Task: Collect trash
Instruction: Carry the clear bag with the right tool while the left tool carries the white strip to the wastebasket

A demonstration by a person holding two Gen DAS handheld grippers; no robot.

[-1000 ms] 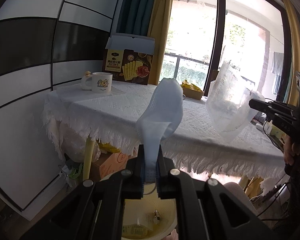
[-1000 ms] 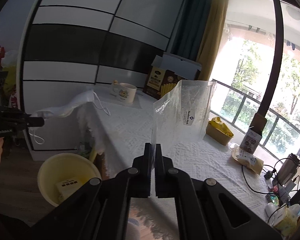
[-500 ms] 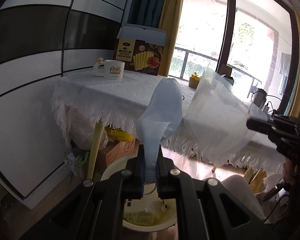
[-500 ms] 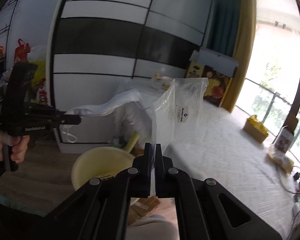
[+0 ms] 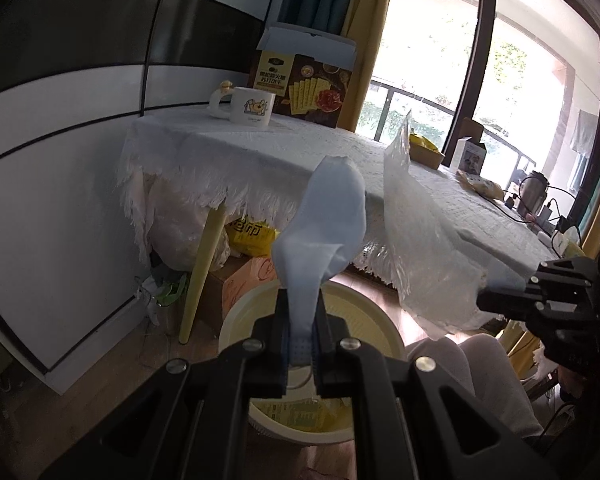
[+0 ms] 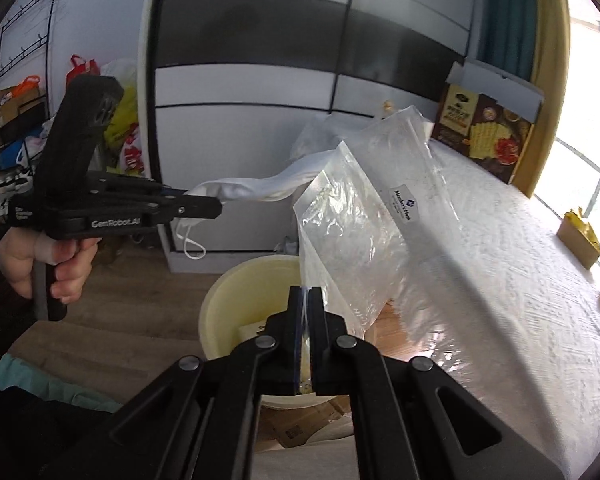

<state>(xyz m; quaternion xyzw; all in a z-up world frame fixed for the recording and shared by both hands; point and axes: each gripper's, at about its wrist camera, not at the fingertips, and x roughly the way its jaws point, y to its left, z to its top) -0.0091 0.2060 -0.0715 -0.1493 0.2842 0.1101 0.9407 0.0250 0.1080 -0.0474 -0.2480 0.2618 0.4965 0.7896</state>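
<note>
Landmark: the yellow bin (image 5: 380, 320) stood on the floor beside the table (image 5: 260, 148).
My left gripper (image 5: 300, 344): jaws were pinched tight on the blue face mask (image 5: 324, 224), held above the bin.
My right gripper (image 6: 305, 320): jaws were clamped on one edge of the clear plastic bag (image 6: 364, 216), over the bin's table-side rim.
Mask and bag: just beside each other above the bin.
In the bin: a packet (image 5: 300, 414) lay at the bottom.

Bin (image 5: 384, 330) on the floor before the table (image 5: 340, 152), mug (image 5: 250, 109) and box (image 5: 304, 88) on top.
</note>
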